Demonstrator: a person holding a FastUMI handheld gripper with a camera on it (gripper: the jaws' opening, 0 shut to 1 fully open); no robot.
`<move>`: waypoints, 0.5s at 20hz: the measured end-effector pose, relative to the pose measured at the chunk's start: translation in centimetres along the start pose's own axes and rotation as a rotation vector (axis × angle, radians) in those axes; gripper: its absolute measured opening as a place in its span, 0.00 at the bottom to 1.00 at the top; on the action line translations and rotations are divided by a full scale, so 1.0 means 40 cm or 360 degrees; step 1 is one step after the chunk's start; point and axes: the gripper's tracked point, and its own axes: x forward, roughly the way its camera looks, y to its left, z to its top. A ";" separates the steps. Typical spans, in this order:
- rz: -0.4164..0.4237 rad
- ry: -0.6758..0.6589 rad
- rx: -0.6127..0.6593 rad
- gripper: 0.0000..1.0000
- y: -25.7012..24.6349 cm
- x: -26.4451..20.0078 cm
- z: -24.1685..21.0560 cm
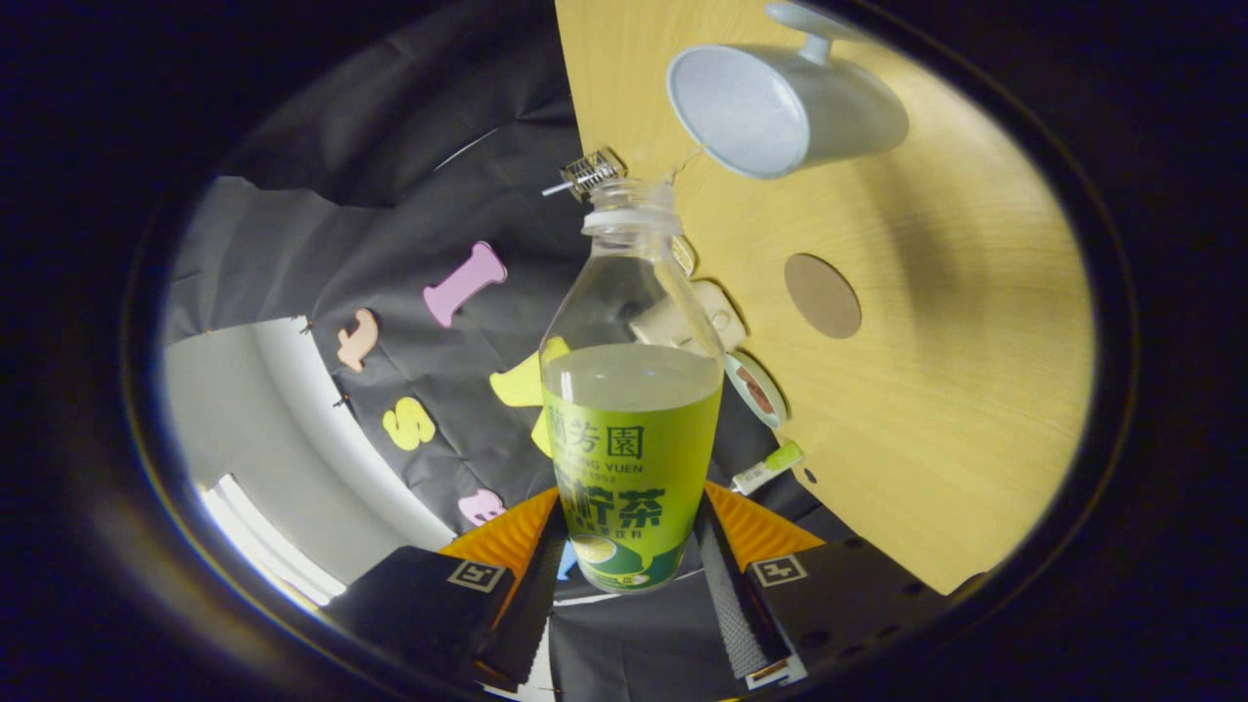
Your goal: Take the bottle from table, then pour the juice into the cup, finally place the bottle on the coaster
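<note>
Gripper [629,565] clamped on bottle [632,409], tilted toward cup [780,107], pour step underway; next needs mouth over the rim, then coaster [822,295].

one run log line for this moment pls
phase: pouring | gripper: shut on bottle | bottle: tilted, uncapped, mouth beside cup | coaster: bare

The bottle [632,390] fills the gap between the gripper [632,570] fingers, both pressing on it. The cup [780,107] stands just beyond its open neck. Around the coaster [822,295] the table [955,409] lies bare; small clutter lines its edge.
</note>
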 end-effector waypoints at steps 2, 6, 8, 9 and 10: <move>0.0001 -0.0001 0.0008 0.76 0.004 -0.003 0.003; 0.0028 0.0001 0.0028 0.76 0.021 -0.003 0.008; 0.0027 0.0001 0.0046 0.76 0.023 -0.001 0.013; 0.0043 0.0002 0.0064 0.76 0.029 -0.003 0.015; 0.0057 -0.0002 0.0077 0.77 0.042 -0.004 0.018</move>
